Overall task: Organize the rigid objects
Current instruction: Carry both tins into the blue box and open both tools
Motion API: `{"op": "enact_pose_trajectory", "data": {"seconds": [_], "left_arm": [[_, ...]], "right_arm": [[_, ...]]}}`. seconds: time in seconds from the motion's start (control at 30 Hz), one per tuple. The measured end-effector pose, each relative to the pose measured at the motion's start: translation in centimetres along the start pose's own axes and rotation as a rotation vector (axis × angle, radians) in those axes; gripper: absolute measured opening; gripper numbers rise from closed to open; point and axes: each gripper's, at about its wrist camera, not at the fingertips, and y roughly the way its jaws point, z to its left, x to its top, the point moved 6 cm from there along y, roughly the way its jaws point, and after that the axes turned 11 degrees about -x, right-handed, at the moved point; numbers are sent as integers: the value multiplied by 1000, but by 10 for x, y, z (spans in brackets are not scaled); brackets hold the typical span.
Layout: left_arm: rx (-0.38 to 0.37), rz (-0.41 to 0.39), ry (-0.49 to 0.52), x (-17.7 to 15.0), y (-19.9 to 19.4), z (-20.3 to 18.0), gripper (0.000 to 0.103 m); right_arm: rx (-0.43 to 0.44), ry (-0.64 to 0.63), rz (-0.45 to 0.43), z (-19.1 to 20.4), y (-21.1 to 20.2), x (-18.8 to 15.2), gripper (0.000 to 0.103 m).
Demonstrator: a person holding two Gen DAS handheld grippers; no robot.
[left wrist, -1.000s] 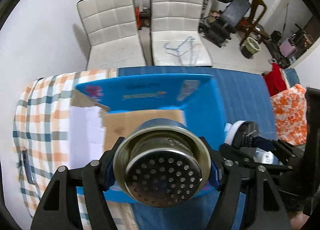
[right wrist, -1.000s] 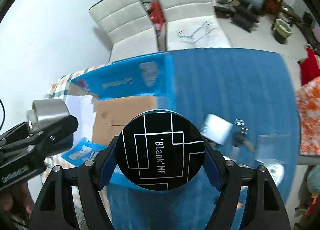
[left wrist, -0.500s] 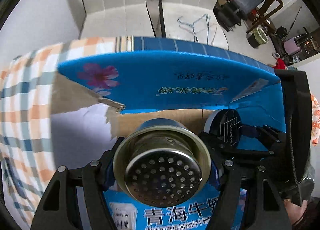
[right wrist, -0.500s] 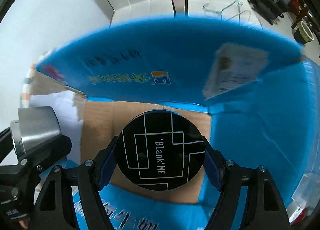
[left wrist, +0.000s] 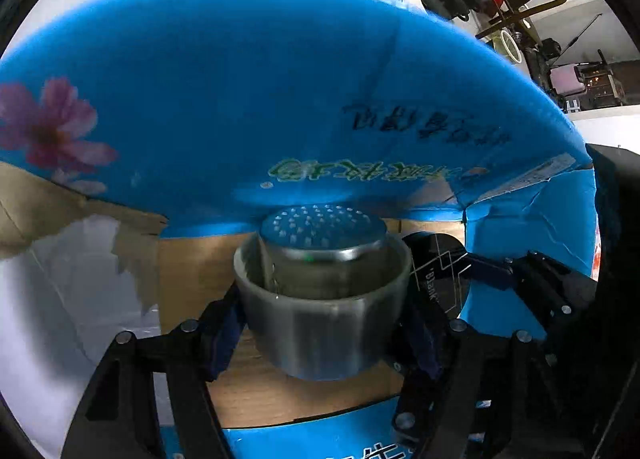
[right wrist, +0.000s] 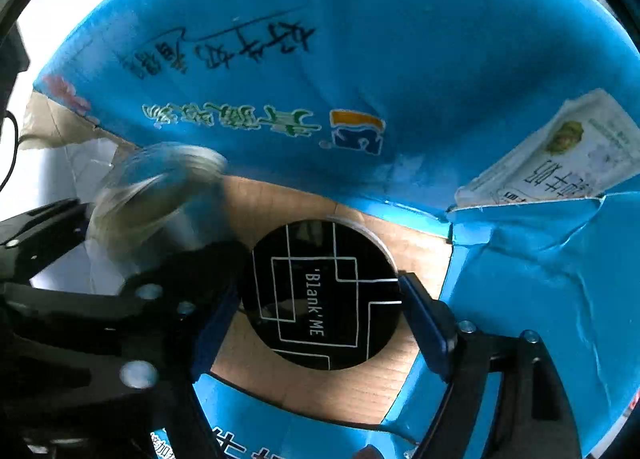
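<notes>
Left fingers (left wrist: 322, 323) clamp metal strainer cup (left wrist: 322, 299) | right fingers (right wrist: 320, 311) clamp black disc (right wrist: 320, 293) | above box (right wrist: 400, 39)

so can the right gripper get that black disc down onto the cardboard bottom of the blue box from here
Probably yes. The right gripper grips the black disc already inside the blue box, and the cardboard floor beneath looks bare. The left gripper with its metal cup crowds close alongside.
</notes>
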Motion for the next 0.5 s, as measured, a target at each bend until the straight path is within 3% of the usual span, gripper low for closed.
{"op": "enact_pose_trajectory", "data": {"seconds": [0.33,0.4,0.5], "left_arm": [[29,18,-12,-10,-22,-1,70],[64,14,-15,-12,-32,-2,91],[109,-11,-5,-20,-49,-4,99]], "right_arm": [[1,13,23,14,5,-3,85],[10,27,27,14,3,-5,86],[16,53,29,15,-1,-10,87]]}}
